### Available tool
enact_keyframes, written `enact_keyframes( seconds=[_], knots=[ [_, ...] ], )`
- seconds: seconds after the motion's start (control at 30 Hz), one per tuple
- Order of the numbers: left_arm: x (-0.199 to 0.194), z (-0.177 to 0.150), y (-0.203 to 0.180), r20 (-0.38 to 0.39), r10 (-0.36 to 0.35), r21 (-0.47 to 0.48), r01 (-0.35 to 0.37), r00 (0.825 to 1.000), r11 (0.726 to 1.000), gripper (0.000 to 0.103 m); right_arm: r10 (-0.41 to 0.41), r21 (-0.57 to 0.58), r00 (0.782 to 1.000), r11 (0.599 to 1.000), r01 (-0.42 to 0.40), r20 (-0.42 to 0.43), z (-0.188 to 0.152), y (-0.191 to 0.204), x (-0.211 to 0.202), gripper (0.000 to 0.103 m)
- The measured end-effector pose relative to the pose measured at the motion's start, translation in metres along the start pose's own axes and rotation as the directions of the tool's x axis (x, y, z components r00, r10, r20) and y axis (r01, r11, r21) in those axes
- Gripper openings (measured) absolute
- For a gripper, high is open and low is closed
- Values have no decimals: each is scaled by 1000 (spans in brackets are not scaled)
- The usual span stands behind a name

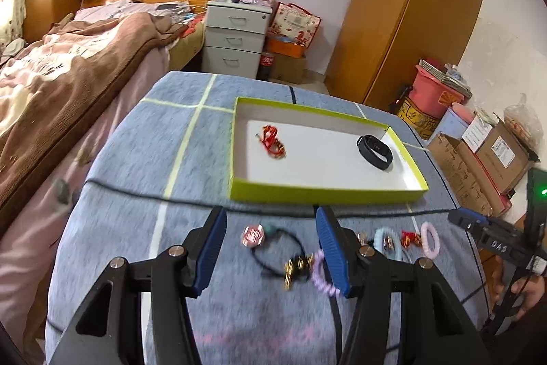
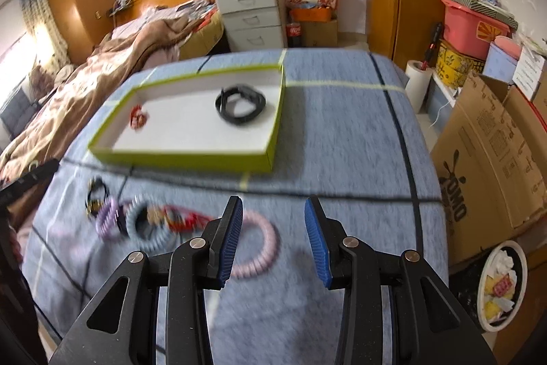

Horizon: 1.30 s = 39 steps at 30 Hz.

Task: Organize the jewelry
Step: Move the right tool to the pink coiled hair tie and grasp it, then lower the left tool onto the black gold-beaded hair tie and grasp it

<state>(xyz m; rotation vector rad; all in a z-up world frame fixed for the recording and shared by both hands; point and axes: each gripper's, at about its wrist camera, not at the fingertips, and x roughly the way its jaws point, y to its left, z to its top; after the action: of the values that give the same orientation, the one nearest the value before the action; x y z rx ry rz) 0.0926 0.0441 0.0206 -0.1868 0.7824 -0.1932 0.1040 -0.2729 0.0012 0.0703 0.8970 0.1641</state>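
Where the left wrist view looks down over the blue-grey covered table [image 1: 136,159], the left tool [image 1: 271,248] stands with its blue pads spread wide and nothing between them.
- Item: green-edged tray [image 1: 324,194], white inside, beyond the tool on the table.
- Item: red and gold bracelet [image 1: 272,142], in the tray's left part.
- Item: black wristband [image 1: 375,151], in the tray's right part, well apart from the red piece.
- Item: black cord bracelet [image 1: 277,250] with a pink round charm, on the cloth between the pads' line of sight, blurred.
- Item: lilac coil band [image 1: 321,276], just beside the right pad.
- Item: pale blue coil band [image 1: 383,242] and pink coil band [image 1: 430,240], further right in the same row.
- Item: black cable [image 1: 136,192], lying across the cloth between tray and row.
- Right tool [image 1: 478,228], at the right edge, a hand [image 1: 526,291] on its grip.

Right wrist view: the right tool [image 2: 273,238] is likewise spread, empty.
- Pink coil band [image 2: 263,245], on the cloth, partly hidden behind the left pad.
- Pale blue coil band [image 2: 150,228] and lilac coil band [image 2: 107,221], left of it, blurred.
- Tray [image 2: 191,156] beyond, holding the black wristband [image 2: 241,106] and the red piece [image 2: 138,118].
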Motion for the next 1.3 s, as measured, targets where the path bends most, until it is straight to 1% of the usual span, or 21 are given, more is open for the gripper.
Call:
enact_keyframes(
  seconds=[0.1,0.23,0.33,0.4,0.5,0.6,0.63,0.67,0.7,0.73,0.8,0.83,0.93,1.0,1.07,1.2,1.3],
  knots=[
    [-7,-9,2,-1,14,-22,-14,1000,1000,57,-11,-7,999,1000,10,-39,-10,-8,13,39],
    [-10,-13,-6,0,9,-2,-9,1000,1000,57,21,-27,998,999,-23,-59,-18,-12,22,39],
    [-5,-17,-10,-22,3,-16,-3,1000,1000,57,33,-58,998,998,-37,-58,-17,-9,24,39],
    [2,-18,-13,-43,-3,-23,2,999,1000,57,13,-75,997,997,-18,-71,-16,-7,27,39],
    [6,-20,-15,-51,13,-32,-15,999,999,57,-10,-110,998,994,2,-70,-18,-2,30,39],
    [11,-20,-1,-78,-21,-110,12,997,994,57,-41,-133,997,991,31,-70,-20,2,29,39],
    [12,-19,4,-84,-31,-121,21,996,992,57,-47,-136,997,990,38,-67,-21,3,29,39],
    [12,-18,9,-84,-22,-120,11,996,993,57,-55,-130,997,990,46,-62,-22,3,29,39],
    [12,-16,14,-82,-12,-112,2,997,994,57,-64,-123,996,991,56,-58,-22,4,29,37],
    [12,-15,17,-81,-9,-106,1,997,994,57,-77,-120,996,990,71,-54,-23,4,28,26],
    [12,-15,24,-81,-6,-108,-2,997,994,57,-90,-111,995,990,84,-47,-24,5,26,10],
    [13,-17,26,-78,-11,-101,3,997,995,57,-91,-103,995,991,86,-46,-25,5,26,10],
    [20,-24,25,-102,-24,-50,19,994,999,57,-105,-86,994,991,101,-44,-26,7,24,10],
    [24,-28,23,-117,-24,-23,21,993,999,57,-96,-52,994,994,94,-41,-27,5,21,10],
    [28,-29,24,-127,-40,-14,39,991,999,57,-86,-23,996,996,86,-34,-29,4,15,10],
    [30,-26,27,-117,-29,-10,28,993,1000,57,-71,30,997,997,70,14,-30,5,-2,10],
    [35,-21,24,-114,-31,30,35,993,999,57,-54,49,998,997,52,40,-29,8,-9,10]
  ],
)
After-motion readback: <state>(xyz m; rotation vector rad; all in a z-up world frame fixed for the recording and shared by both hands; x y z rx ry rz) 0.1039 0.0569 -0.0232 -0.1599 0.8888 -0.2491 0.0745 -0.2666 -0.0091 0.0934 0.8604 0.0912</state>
